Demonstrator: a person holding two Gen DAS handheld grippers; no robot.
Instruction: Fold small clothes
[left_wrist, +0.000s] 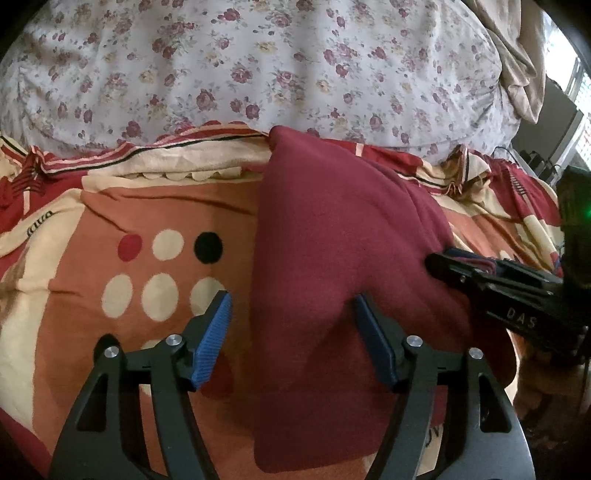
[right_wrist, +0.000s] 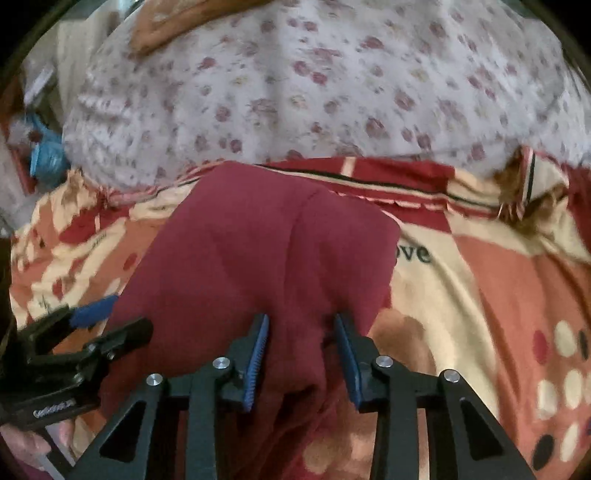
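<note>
A maroon garment (left_wrist: 332, 229) lies folded lengthwise on the patterned bedsheet (left_wrist: 110, 206). My left gripper (left_wrist: 293, 299) is open and straddles the garment's left edge: the right pad (left_wrist: 373, 339) dents the cloth and the left pad (left_wrist: 216, 332) hangs over the sheet. In the right wrist view the garment (right_wrist: 240, 251) runs away from me, and my right gripper (right_wrist: 302, 316) stands partly open over its near end with a raised fold between the pads. The fold touches the left pad; a dark gap shows at the right one. The right gripper (left_wrist: 436, 262) also shows at the garment's right edge.
A floral quilt (left_wrist: 258, 66) bulges along the far side of the bed. Beige bedding (left_wrist: 524, 74) and a dark device with a green light (left_wrist: 576, 214) sit at the right. A person's hand (right_wrist: 37, 443) holds the left gripper (right_wrist: 129, 315). Blue clutter (right_wrist: 44, 155) lies off the bed's left.
</note>
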